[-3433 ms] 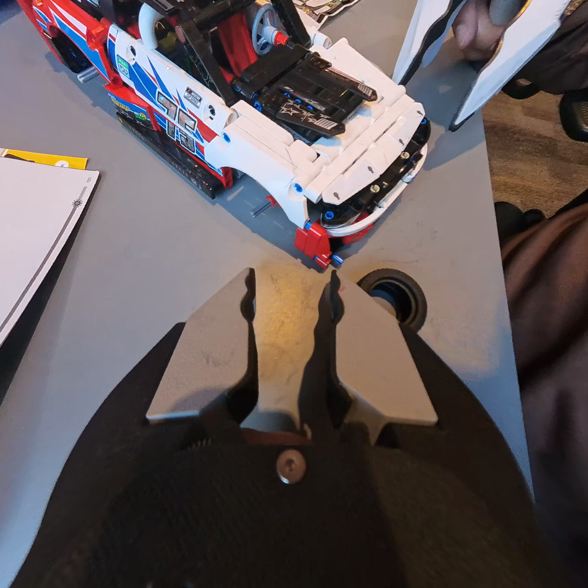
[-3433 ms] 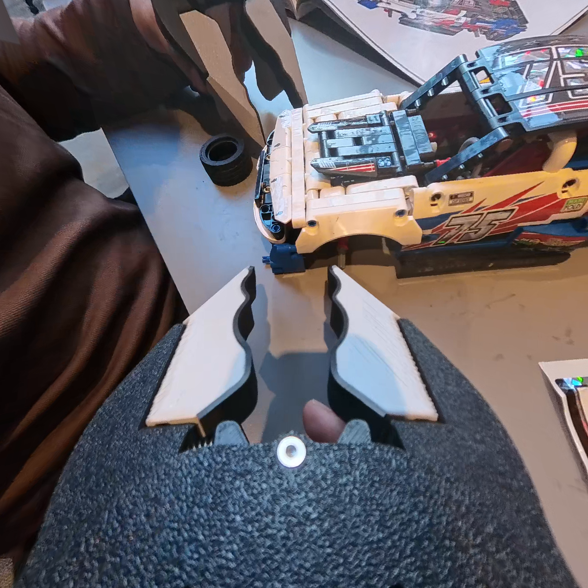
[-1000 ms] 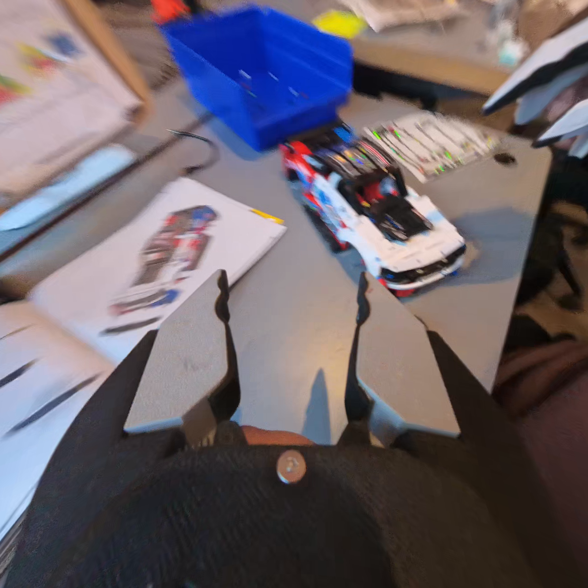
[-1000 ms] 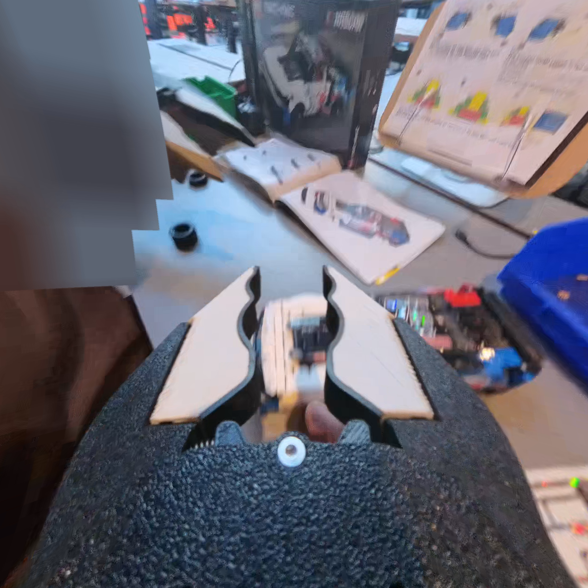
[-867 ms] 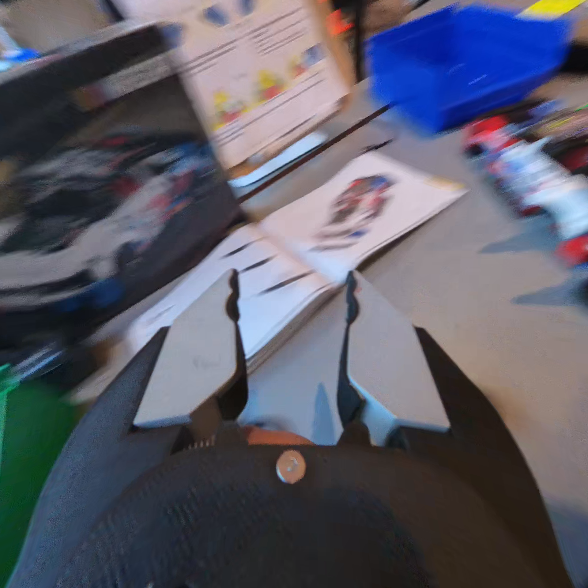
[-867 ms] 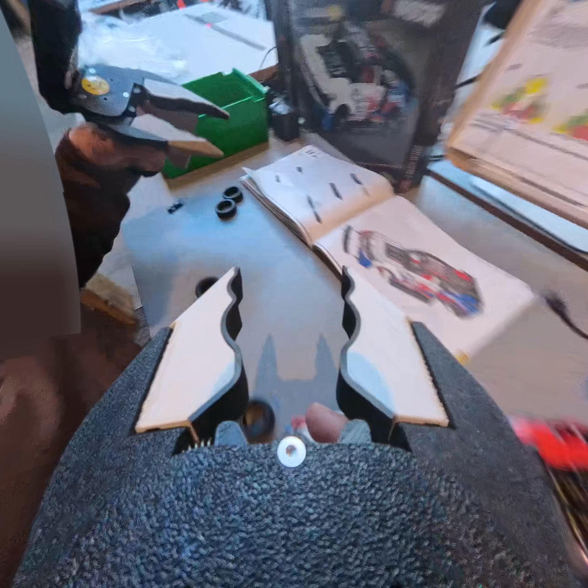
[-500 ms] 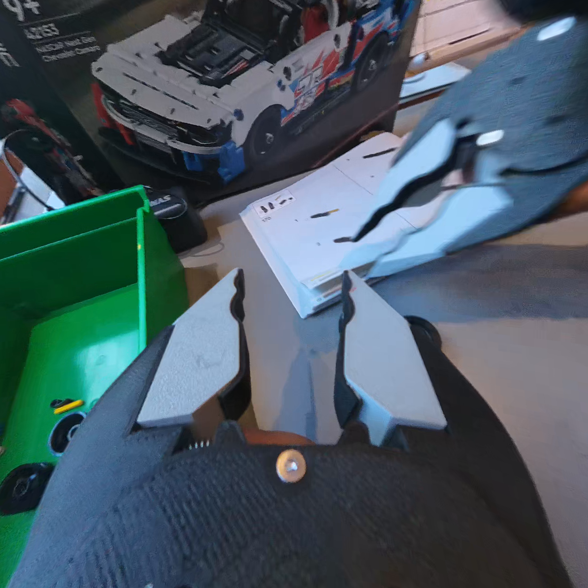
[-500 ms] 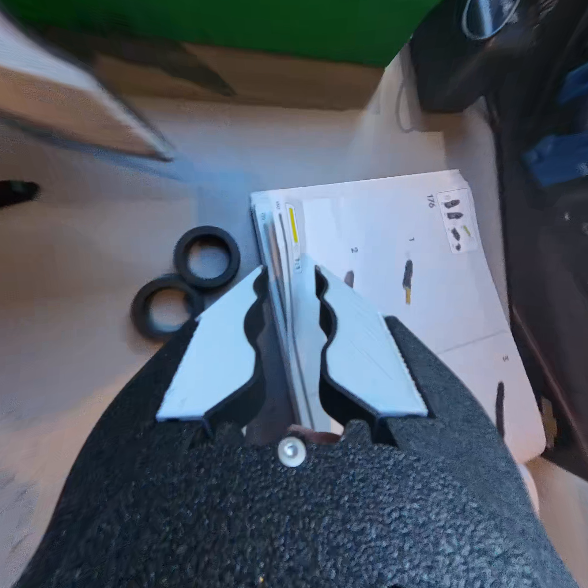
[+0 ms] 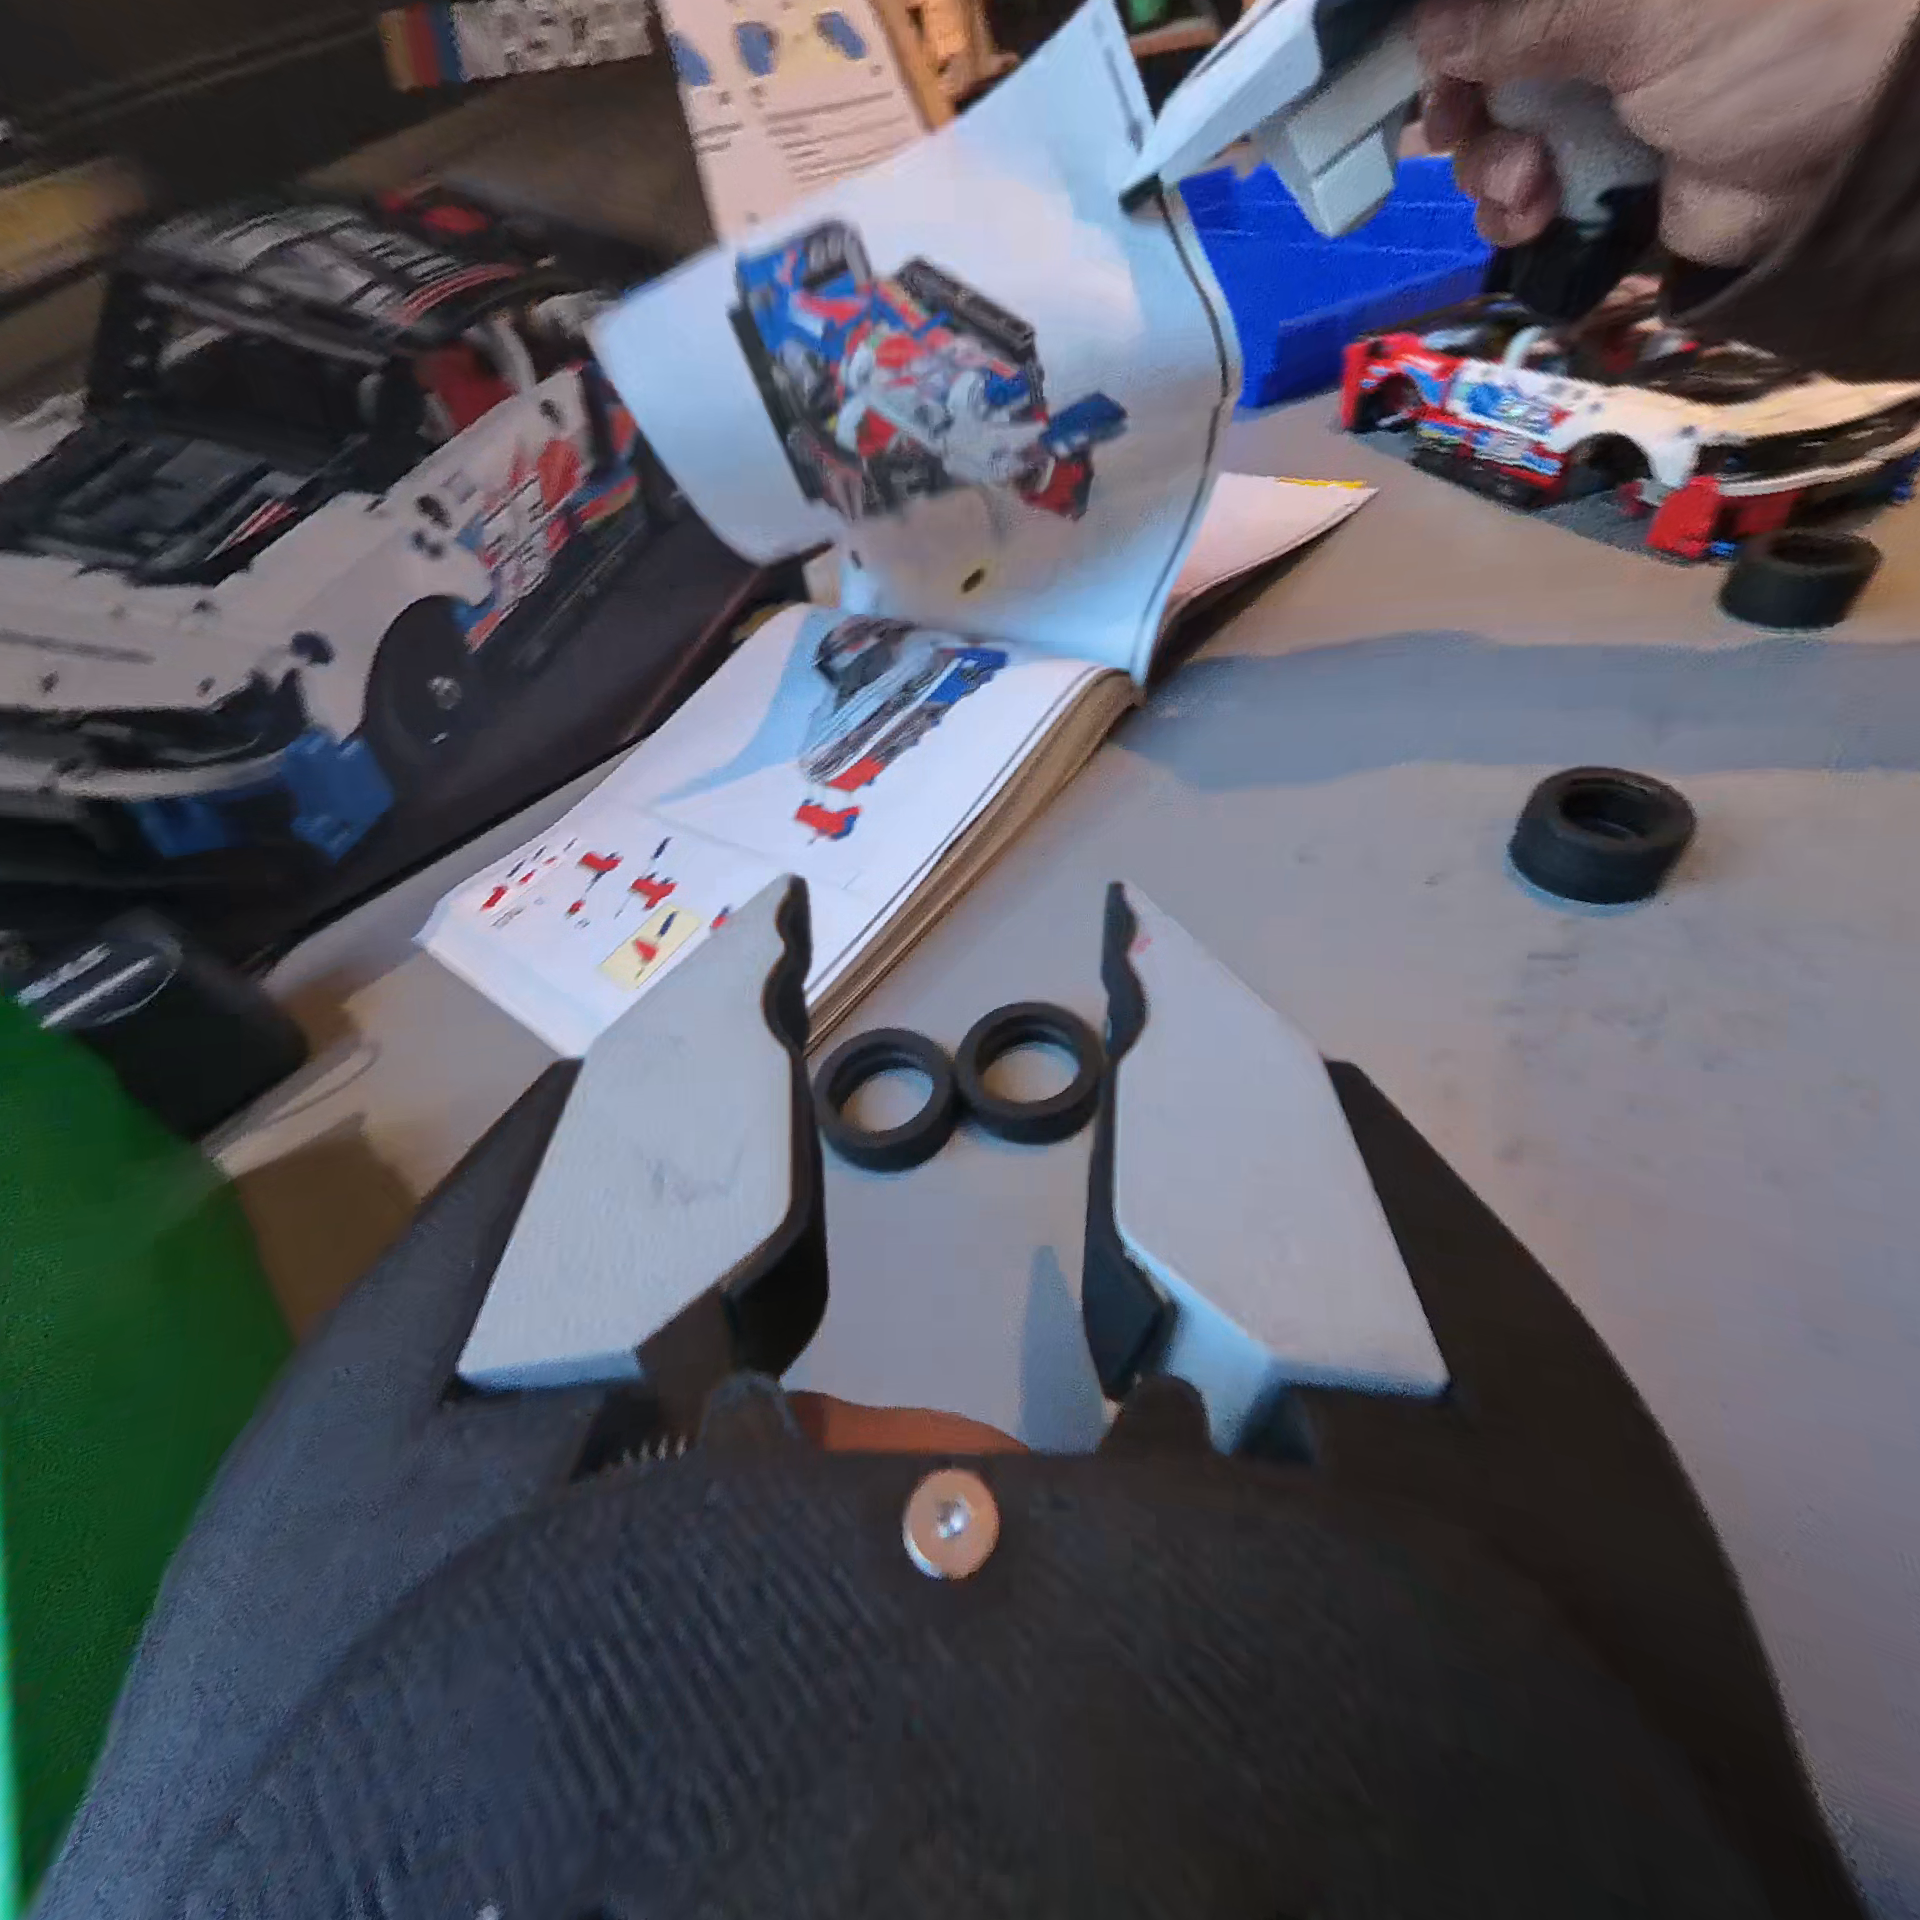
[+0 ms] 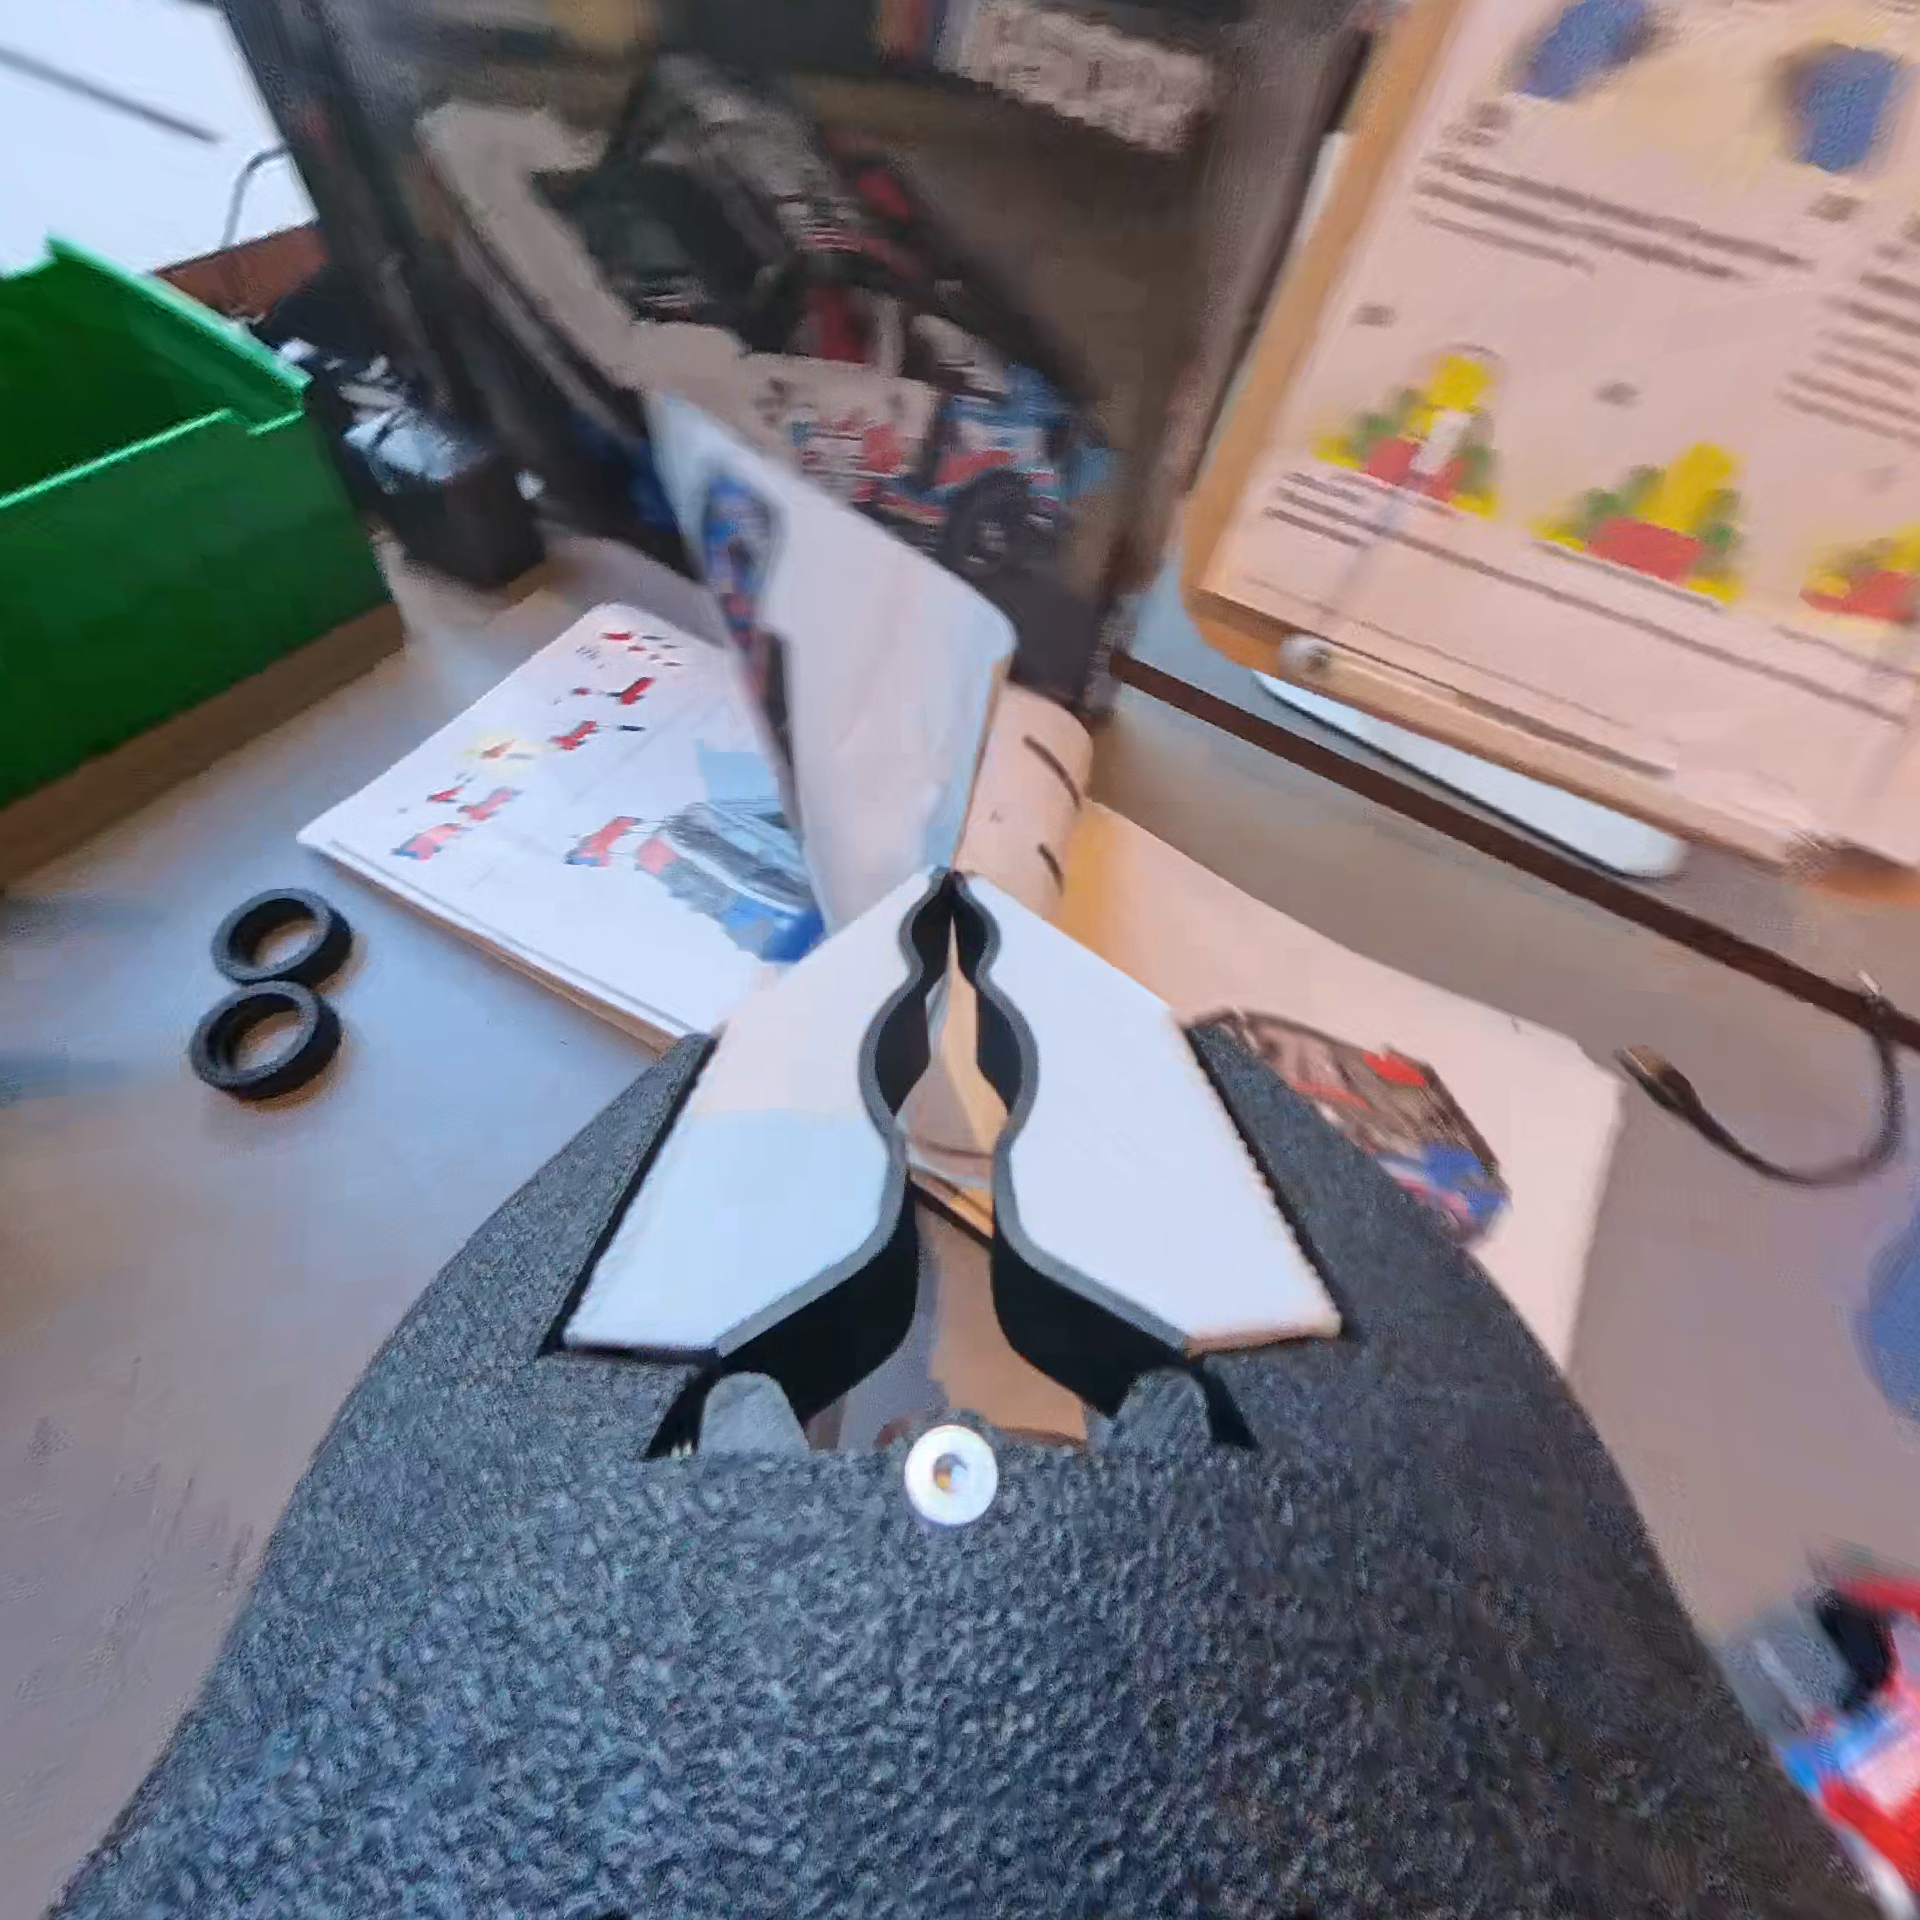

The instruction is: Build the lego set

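An open instruction booklet [image 9: 883, 748] lies on the grey table. My right gripper [image 10: 951, 883] is shut on the edge of one booklet page [image 10: 883, 675] and holds it lifted; this also shows in the left wrist view [image 9: 1195, 135], where the page [image 9: 935, 395] curls up. My left gripper [image 9: 951, 935] is open and empty, low over two black tyres [image 9: 883, 1096] [image 9: 1029, 1070] that lie side by side between its fingers. The partly built Lego car [image 9: 1621, 416] stands at the far right, with one more tyre [image 9: 1797, 577] next to it.
Another tyre [image 9: 1600, 831] lies alone on the table [image 9: 1455, 1143]. The set's box [image 9: 260, 468] stands behind the booklet. A green bin [image 10: 156, 540] is at the left, a blue bin [image 9: 1340, 260] at the back, a printed board [image 10: 1610, 416] and a cable [image 10: 1766, 1122] at the right. Some 30 cm of space lies between my two pairs of fingers. The partly built Lego car [image 9: 1621, 416] is about 30 cm from my right fingertips.
My right gripper has shut on a booklet page and lifted it. My left gripper has swung away from the green bin and now sits over the two tyres.
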### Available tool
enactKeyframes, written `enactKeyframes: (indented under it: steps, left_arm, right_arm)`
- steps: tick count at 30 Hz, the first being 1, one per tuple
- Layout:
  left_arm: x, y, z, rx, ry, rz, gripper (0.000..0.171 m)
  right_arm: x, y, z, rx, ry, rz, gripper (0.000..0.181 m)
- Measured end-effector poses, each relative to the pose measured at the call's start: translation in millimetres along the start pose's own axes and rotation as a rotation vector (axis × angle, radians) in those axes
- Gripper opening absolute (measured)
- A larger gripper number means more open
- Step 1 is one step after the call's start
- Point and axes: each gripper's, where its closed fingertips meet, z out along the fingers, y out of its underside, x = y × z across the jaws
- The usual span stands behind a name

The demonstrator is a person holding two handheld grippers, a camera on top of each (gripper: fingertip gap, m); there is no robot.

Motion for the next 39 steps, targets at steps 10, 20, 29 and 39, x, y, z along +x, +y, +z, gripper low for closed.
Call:
enactKeyframes:
  steps: [10,20,29,39]
  left_arm:
    - [37.6,11.3,27.5,-0.006,0.192,-0.024,0.053]
    - [33.1,18.7,31.4,-0.028,0.182,-0.055,0.053]
    - [37.5,22.3,33.2,-0.048,0.184,-0.018,0.052]
    - [60.8,-13.7,38.2,-0.002,0.253,-0.063,0.051]
  right_arm:
    - [58.6,79.2,-31.0,-0.132,0.119,0.145,0.001]
    - [92.1,78.5,-48.4,-0.161,0.160,0.167,0.019]
    - [100.8,93.7,-90.8,-0.162,0.218,0.173,0.020]
    - [98.0,119.2,-181.6,-0.093,0.319,0.147,0.021]
